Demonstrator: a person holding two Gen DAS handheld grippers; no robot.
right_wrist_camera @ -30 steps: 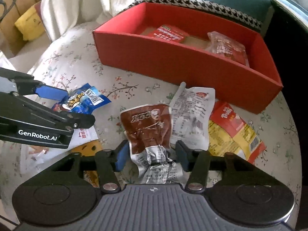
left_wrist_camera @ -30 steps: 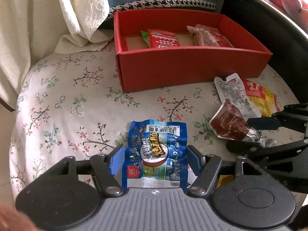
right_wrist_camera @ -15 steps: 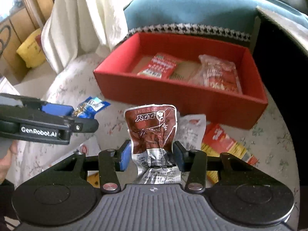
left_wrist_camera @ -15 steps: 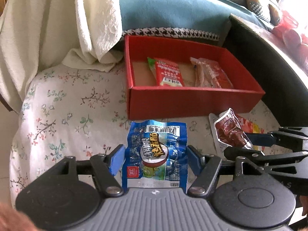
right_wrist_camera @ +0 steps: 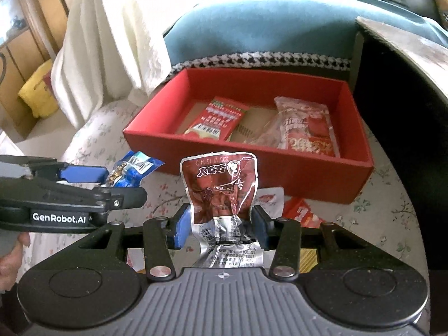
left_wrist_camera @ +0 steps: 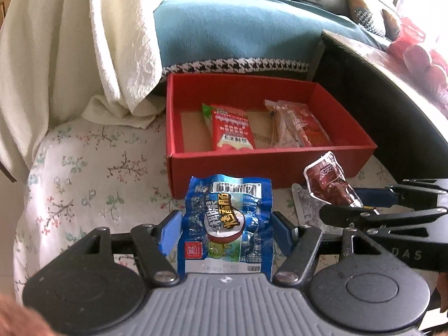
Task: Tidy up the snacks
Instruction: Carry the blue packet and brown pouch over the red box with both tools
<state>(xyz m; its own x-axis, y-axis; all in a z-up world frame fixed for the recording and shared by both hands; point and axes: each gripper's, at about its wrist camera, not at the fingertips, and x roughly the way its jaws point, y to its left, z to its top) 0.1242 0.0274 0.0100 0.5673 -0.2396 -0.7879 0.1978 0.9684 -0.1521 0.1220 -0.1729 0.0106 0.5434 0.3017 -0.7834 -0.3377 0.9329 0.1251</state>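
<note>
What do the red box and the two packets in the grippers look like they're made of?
Red box: looks like matte cardboard, with a bare brown floor and crisp folded walls. Blue packet: glossy printed plastic film, creased, catching glare. Brown packet: shiny film, likely foil-backed, judging by its silvery crinkled lower part.

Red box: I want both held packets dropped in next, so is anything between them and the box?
Only the red box's near wall. The left gripper holds the blue packet, the right gripper the brown packet; both hang before it. Free floor shows at the box's left end.
</note>
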